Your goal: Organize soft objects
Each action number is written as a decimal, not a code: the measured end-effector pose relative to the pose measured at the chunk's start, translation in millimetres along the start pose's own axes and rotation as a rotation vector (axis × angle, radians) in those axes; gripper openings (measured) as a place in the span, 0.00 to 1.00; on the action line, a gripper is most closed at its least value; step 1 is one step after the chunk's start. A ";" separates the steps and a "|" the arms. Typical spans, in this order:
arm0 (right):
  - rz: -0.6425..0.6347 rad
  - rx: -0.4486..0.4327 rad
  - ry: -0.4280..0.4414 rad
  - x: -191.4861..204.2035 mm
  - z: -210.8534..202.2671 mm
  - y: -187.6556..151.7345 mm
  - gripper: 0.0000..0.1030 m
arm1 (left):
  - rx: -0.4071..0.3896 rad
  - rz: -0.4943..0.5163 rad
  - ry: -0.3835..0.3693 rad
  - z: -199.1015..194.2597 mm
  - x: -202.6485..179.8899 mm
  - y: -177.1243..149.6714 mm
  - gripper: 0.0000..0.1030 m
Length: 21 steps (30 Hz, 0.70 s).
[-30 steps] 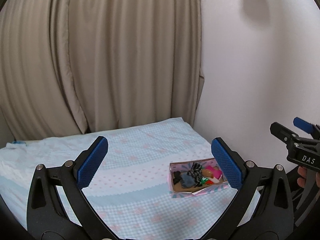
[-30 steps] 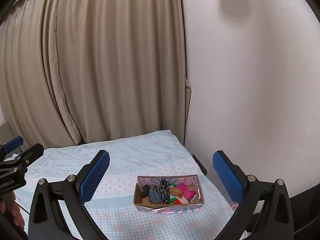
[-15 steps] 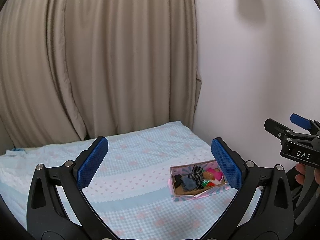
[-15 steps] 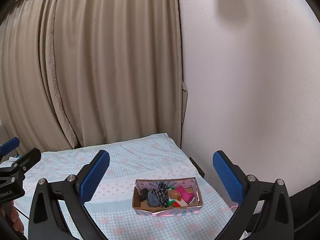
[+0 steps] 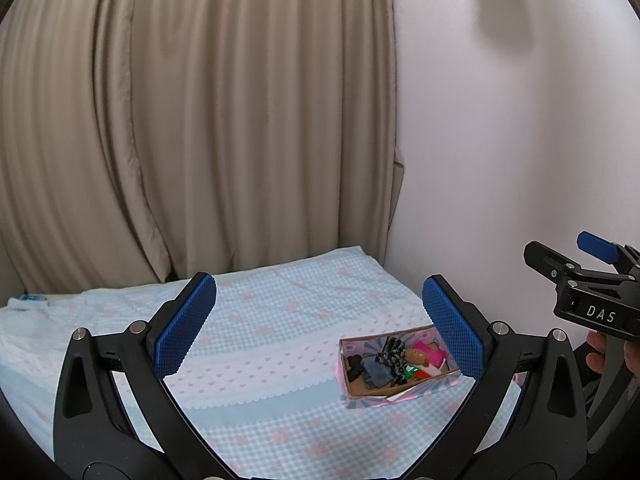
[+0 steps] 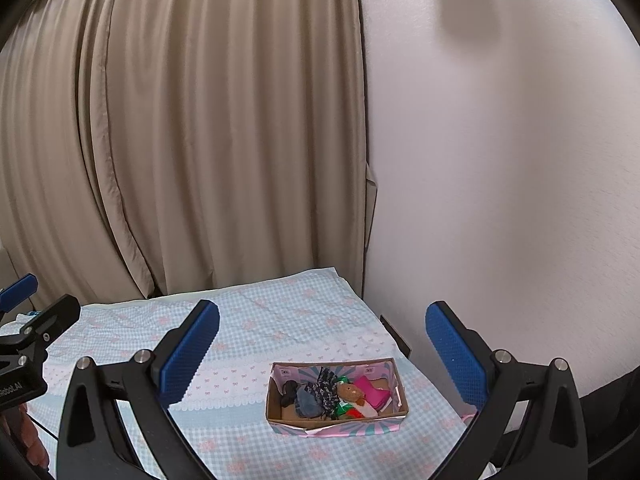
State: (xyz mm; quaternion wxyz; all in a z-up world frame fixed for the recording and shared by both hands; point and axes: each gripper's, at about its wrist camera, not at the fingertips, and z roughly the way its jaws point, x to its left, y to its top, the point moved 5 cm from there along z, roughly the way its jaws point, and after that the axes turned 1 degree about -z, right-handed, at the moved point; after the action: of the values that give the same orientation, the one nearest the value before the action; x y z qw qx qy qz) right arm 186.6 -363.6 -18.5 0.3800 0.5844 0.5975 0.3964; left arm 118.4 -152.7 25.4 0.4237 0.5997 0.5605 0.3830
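Cardboard box (image 6: pixel 337 420) with pink patterned sides sits on a bed covered by a blue checked sheet (image 6: pixel 256 332), below and ahead of both claws. Inside it lie soft objects: a dark sock bundle (image 6: pixel 310 398), a small brown plush toy (image 6: pixel 349 392) and a pink cloth (image 6: pixel 372 394). The right gripper (image 6: pixel 322 356) is held wide open above the bed, gripping nothing, the box showing between its blue pads. The left gripper (image 5: pixel 320 330) is equally wide open and empty, the box just inside its right pad. Beige curtains (image 5: pixel 200 120) and a white wall (image 6: pixel 500 160) stand beyond.
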 end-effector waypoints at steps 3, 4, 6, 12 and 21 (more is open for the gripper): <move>0.001 0.002 -0.001 -0.3 1.7 1.8 1.00 | 0.001 0.000 0.000 0.2 0.2 0.6 1.00; 0.002 0.002 -0.001 -0.8 1.6 1.8 1.00 | 0.000 0.000 0.001 0.2 0.2 0.5 1.00; 0.002 0.004 0.001 -1.7 2.5 2.2 1.00 | -0.003 -0.001 0.000 0.3 1.3 1.6 1.00; 0.002 0.002 0.000 -2.0 0.5 1.8 1.00 | -0.004 -0.007 0.004 1.8 2.5 2.3 1.00; 0.004 0.001 0.001 -4.1 0.6 2.5 1.00 | -0.018 -0.008 0.005 -2.2 0.4 2.6 1.00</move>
State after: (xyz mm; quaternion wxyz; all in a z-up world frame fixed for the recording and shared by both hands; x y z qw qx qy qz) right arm 188.3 -367.7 -16.6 0.3786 0.5856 0.5968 0.3970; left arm 117.3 -152.1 28.6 0.4292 0.5926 0.5604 0.3881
